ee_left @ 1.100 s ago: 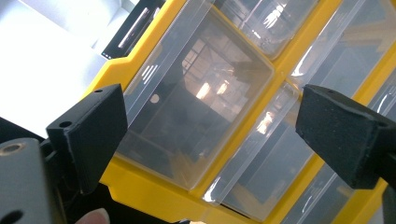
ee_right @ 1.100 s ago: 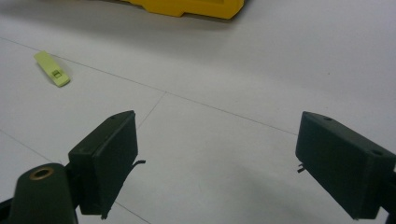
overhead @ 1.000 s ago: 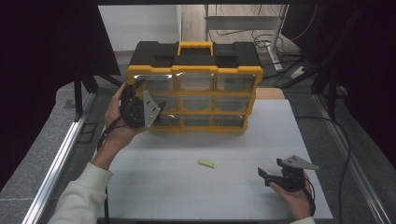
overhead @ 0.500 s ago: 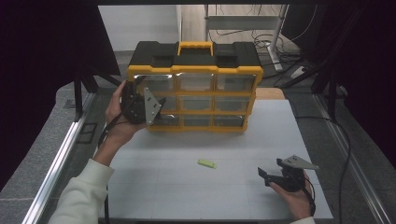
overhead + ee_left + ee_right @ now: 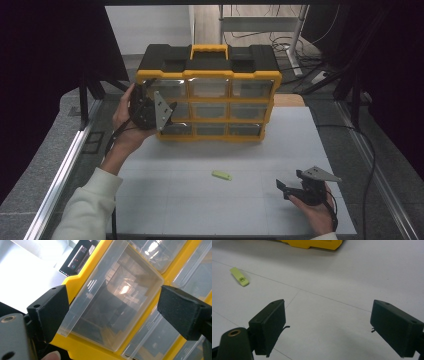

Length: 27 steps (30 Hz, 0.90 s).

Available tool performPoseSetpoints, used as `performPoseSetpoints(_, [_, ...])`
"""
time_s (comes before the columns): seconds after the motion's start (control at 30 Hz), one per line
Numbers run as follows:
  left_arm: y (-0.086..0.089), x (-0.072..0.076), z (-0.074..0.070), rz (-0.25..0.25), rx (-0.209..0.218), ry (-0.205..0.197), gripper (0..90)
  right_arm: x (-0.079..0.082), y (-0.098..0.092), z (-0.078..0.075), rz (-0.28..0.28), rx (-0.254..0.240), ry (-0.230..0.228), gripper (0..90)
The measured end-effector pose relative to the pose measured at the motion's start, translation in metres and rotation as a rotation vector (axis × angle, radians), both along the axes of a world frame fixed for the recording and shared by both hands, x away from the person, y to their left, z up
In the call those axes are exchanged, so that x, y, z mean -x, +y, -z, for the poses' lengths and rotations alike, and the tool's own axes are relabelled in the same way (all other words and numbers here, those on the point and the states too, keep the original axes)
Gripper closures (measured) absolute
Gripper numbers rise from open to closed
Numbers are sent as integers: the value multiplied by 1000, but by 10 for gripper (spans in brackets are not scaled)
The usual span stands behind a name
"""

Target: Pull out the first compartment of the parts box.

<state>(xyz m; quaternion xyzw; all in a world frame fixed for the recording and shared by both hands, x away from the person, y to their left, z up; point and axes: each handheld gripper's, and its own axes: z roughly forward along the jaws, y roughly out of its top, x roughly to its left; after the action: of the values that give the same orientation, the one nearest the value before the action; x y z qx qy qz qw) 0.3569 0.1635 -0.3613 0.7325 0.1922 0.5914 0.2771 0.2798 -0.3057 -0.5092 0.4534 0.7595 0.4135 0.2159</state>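
Note:
A yellow organizer with a black top and clear drawers stands at the back of the white table. My left gripper is held up against its left column. In the left gripper view that gripper is open, its jaws standing on either side of one clear drawer without touching it. A small lime-green piece lies flat on the table in front. My right gripper rests low at the front right, open and holding nothing, with the green piece off to its upper left.
The organizer's yellow base edges the top of the right gripper view. A metal rail runs along the table's left side, and cables trail past its right edge. Black stands rise behind the table.
My left gripper has crept slightly up and closer to the organizer's left drawers. The right gripper and the green piece have not moved.

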Motion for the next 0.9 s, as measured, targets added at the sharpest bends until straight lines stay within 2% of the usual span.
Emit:
performPoseSetpoints(0.57, [3,-6,0,-23,1,-1,137,0,0,0,-1,-6,4,132])
performPoseSetpoints(0.63, [3,-7,0,-27,-10,0,140,0,0,0,0,-6,4,132])
performPoseSetpoints(0.9, [4,-8,-1,-35,-4,-12,171,0,0,0,1,-3,4,132])
